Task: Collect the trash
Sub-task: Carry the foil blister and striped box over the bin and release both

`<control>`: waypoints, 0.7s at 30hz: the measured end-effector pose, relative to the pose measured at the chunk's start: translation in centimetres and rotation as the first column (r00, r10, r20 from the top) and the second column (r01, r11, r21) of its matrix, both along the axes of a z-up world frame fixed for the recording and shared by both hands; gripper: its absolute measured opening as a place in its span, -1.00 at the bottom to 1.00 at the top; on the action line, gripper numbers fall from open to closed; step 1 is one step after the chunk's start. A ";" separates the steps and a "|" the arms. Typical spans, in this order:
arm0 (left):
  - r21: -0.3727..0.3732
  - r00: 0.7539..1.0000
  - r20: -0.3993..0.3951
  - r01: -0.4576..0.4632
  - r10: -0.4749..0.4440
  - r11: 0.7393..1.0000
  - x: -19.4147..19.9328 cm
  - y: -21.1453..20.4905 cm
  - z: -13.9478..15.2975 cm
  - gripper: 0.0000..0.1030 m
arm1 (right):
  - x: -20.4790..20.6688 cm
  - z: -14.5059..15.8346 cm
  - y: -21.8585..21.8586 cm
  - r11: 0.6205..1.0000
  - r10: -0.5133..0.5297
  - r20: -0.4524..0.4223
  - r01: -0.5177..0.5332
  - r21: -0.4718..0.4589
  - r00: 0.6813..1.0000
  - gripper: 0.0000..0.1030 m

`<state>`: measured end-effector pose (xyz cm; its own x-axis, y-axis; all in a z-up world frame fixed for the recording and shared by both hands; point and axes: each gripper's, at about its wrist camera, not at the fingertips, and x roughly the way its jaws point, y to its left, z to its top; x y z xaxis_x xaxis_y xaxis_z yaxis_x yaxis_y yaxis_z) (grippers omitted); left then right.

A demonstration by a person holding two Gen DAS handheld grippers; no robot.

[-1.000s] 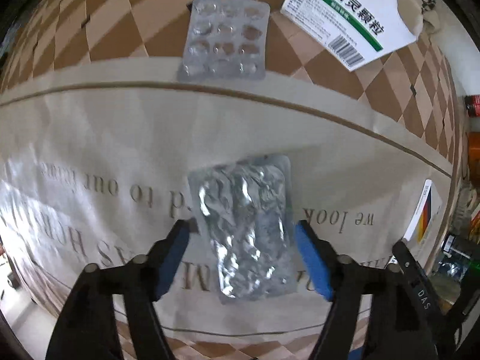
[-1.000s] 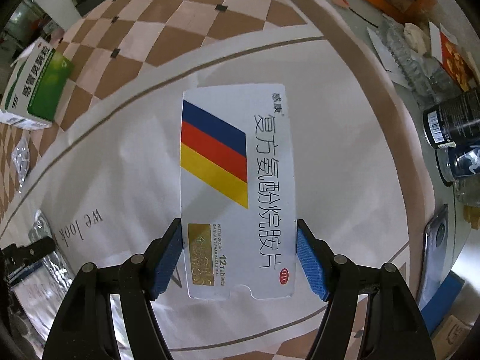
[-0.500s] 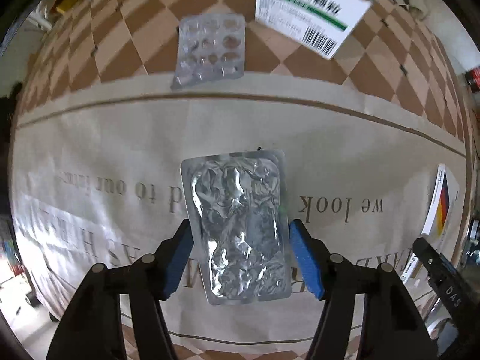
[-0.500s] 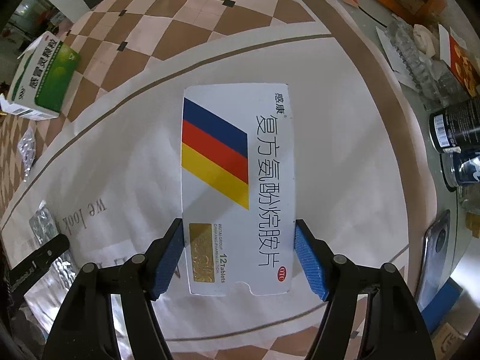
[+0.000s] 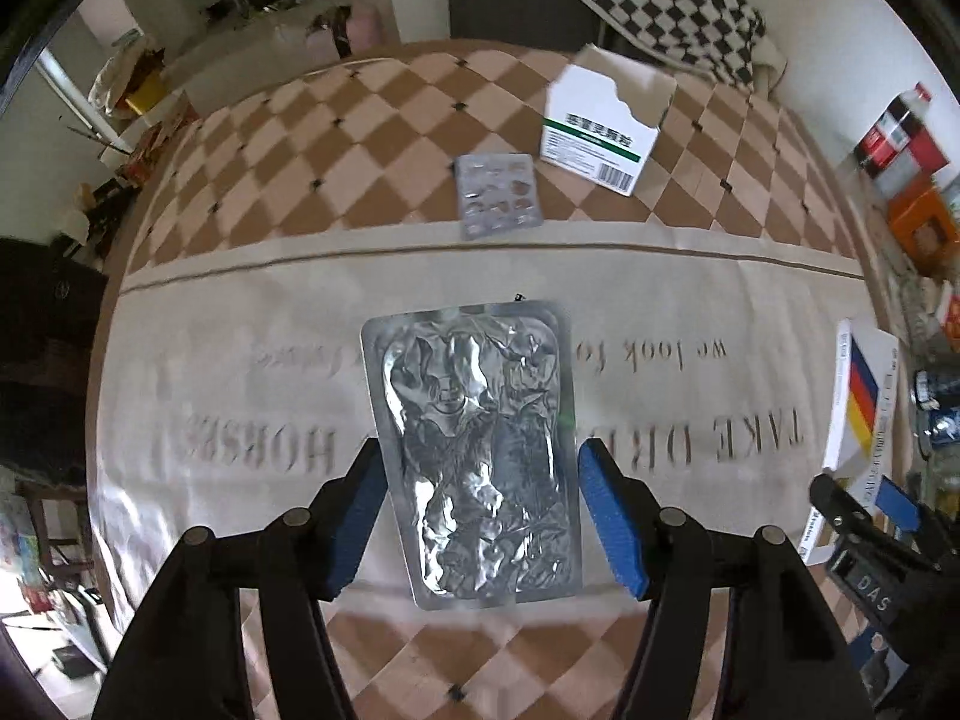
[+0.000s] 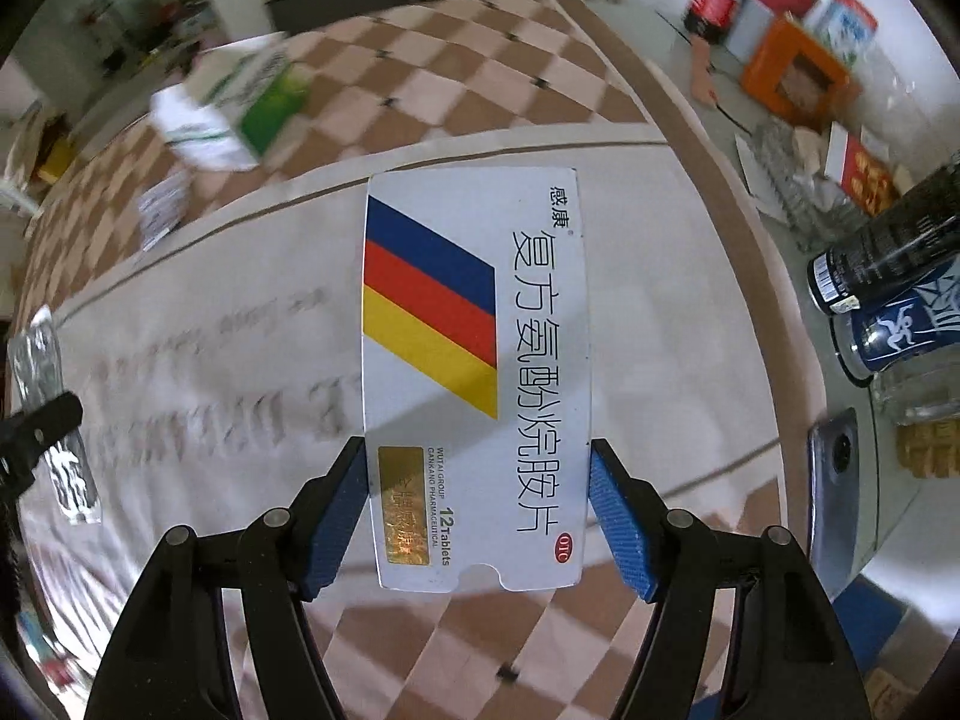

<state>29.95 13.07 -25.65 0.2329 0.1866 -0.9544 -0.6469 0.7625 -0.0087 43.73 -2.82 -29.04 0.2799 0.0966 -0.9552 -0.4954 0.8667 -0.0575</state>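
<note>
Left wrist view: left tongs (image 5: 477, 495) pinch the thin foil pill sheet (image 5: 474, 450) above the bench (image 5: 240, 192); it could bend and slip. Right tongs (image 6: 477, 504) squeeze the flat pill box (image 6: 477, 372), which might slide out.

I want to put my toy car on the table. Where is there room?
Free: the checkered cloth left of the second blister pack, and the pale lettered strip left of the foil blister pack. Crowded: the right edge, with cans, a phone and boxes beyond the striped medicine box.
</note>
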 end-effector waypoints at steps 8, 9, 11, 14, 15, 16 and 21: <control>0.031 0.996 0.088 0.007 -0.010 0.999 -12.0 0.7 1.3 0.20 | -12.7 3.0 -0.3 0.994 0.075 0.042 -0.078 0.076 0.996 0.42; 0.033 0.995 0.097 0.008 -0.011 0.999 -13.8 0.6 1.2 0.19 | -15.2 3.2 -0.7 0.993 0.082 0.047 -0.086 0.083 0.995 0.42; 0.037 0.994 0.111 0.013 -0.017 0.999 -17.9 -0.2 1.2 0.19 | -19.2 3.4 -1.4 0.991 0.093 0.052 -0.098 0.087 0.994 0.42; 0.022 0.993 0.111 0.032 -0.034 0.999 -23.5 -1.8 0.6 0.19 | -25.7 2.8 -2.8 0.990 0.110 0.036 -0.112 0.082 0.993 0.42; 0.013 0.994 0.105 0.036 -0.037 0.999 -24.8 -2.2 0.0 0.19 | -27.6 2.3 -3.3 0.990 0.113 0.023 -0.115 0.082 0.993 0.42; 0.001 0.994 0.099 0.038 -0.037 0.999 -26.6 -2.6 -0.6 0.20 | -29.9 1.7 -3.9 0.990 0.119 0.005 -0.119 0.079 0.993 0.42; -0.096 0.999 0.028 0.019 -0.016 0.995 -33.6 -4.3 -5.4 0.20 | -38.1 -3.1 -6.5 0.989 0.141 -0.108 -0.137 0.049 0.984 0.42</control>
<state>-3.63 8.74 -31.01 0.2617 0.0902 -0.9609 -0.6320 0.7685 -0.1000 5.68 -9.32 -32.16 0.1532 0.1666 -0.9740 -0.6124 0.7896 0.0388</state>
